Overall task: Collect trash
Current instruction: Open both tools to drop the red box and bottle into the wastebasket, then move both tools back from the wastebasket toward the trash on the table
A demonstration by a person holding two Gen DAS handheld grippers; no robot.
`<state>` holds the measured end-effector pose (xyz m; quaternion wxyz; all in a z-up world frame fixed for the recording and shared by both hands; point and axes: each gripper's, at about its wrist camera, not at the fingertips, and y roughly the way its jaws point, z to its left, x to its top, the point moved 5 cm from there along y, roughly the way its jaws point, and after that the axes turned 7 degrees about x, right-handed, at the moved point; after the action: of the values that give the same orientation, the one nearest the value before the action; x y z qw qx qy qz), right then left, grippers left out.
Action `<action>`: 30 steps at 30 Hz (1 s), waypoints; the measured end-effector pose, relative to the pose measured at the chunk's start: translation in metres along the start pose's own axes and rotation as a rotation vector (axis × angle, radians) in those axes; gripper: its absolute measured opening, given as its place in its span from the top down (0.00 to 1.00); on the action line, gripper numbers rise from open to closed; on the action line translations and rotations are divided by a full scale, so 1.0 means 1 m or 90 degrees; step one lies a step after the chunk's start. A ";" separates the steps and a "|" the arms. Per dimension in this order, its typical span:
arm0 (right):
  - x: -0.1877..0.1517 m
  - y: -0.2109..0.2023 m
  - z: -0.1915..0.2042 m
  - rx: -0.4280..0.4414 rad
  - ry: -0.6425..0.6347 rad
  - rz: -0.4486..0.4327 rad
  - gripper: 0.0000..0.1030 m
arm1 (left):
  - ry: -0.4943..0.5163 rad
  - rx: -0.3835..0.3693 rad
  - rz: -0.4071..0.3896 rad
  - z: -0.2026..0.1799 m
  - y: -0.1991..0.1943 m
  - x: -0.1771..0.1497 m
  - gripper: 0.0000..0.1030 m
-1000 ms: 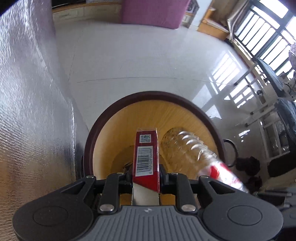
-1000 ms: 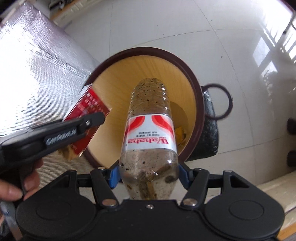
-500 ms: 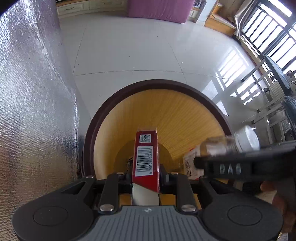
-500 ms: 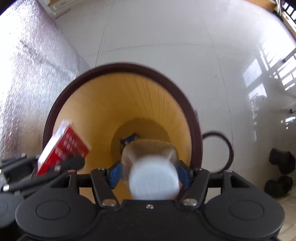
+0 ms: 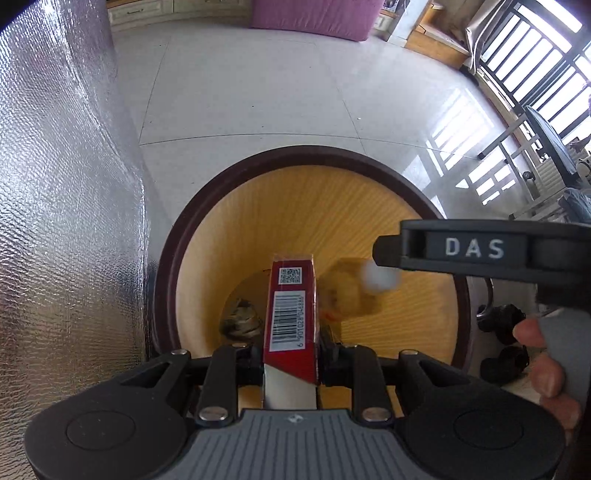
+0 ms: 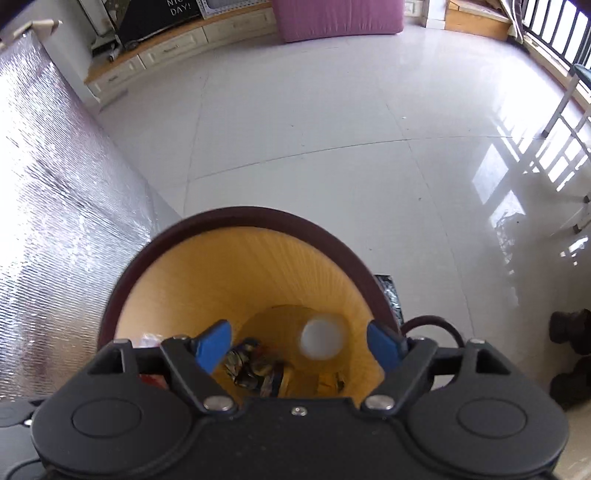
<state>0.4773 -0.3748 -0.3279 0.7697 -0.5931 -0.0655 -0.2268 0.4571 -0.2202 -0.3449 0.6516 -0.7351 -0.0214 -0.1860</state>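
The bottle (image 6: pixel 320 341) is loose and dropping, white cap up, a blur inside the yellow-lined bin (image 6: pixel 354 254), clear of both blue pads (image 6: pixel 212 345). The right gripper (image 6: pixel 299 347) hangs over the bin mouth with its jaws opening wide and nothing pressed between them. From the left wrist view the same bottle (image 5: pixel 354 291) shows as a smeared brownish shape with a pale cap, well down the inside wall.

Now the red box (image 5: pixel 291 317): it stands upright, barcode facing the camera, pinched firmly in the narrow grip of the left gripper (image 5: pixel 291 363), poised above the bin's opening (image 5: pixel 207 206) and pointing down into it. That one is not yet released.

So where does the job stand? At the bottom of the bin lies crumpled wrapper trash (image 6: pixel 255 367), the bottle looks about to join it, and I'd judge the box is the piece left to let go, at least of what these views show. Whether more rubbish waits elsewhere cannot be told from here.

Around the bin: a dark brown rim, a pale glossy tiled floor (image 6: pixel 332 129) with window light striped across it, and a crinkled silver foil surface (image 5: pixel 62 221) rising just beside the bin on the left. Farther off, a purple block of furniture (image 6: pixel 340 14) and a low cream cabinet (image 6: pixel 162 55) stand at the far wall, with barred windows to the right. A person's fingers (image 5: pixel 546 373) wrap the right gripper's handle.
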 end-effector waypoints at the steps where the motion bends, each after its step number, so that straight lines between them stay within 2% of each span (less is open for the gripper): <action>1: 0.000 -0.001 0.000 0.003 0.000 0.001 0.22 | 0.001 0.001 0.001 0.000 0.001 0.000 0.75; 4: 0.001 -0.006 -0.003 0.012 -0.006 0.003 0.22 | 0.001 0.002 0.003 0.000 0.003 -0.001 0.74; 6: 0.000 -0.009 -0.003 0.016 -0.009 0.009 0.22 | -0.002 0.000 0.003 0.000 0.004 0.000 0.69; 8: -0.002 -0.011 -0.005 0.020 -0.007 0.015 0.22 | -0.010 -0.002 0.004 0.000 0.005 0.000 0.50; 13: -0.010 -0.016 -0.012 0.034 0.009 0.034 0.22 | -0.003 -0.009 0.021 -0.002 0.004 -0.005 0.45; 20: -0.018 -0.022 -0.018 0.052 0.016 0.042 0.22 | 0.017 0.002 0.030 -0.004 -0.003 -0.010 0.26; 24: -0.022 -0.025 -0.020 0.049 0.009 0.047 0.22 | 0.021 0.012 0.028 -0.002 -0.008 -0.012 0.19; 27: -0.026 -0.028 -0.020 0.050 0.001 0.050 0.21 | 0.024 0.027 0.029 0.002 -0.012 -0.013 0.08; 30: -0.030 -0.034 -0.020 0.052 -0.009 0.048 0.19 | 0.019 0.043 0.033 0.008 -0.017 -0.016 0.04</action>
<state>0.4333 -0.3920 -0.3150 0.8010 -0.5646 -0.0577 -0.1906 0.4398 -0.2066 -0.3344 0.6809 -0.7101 0.0013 -0.1794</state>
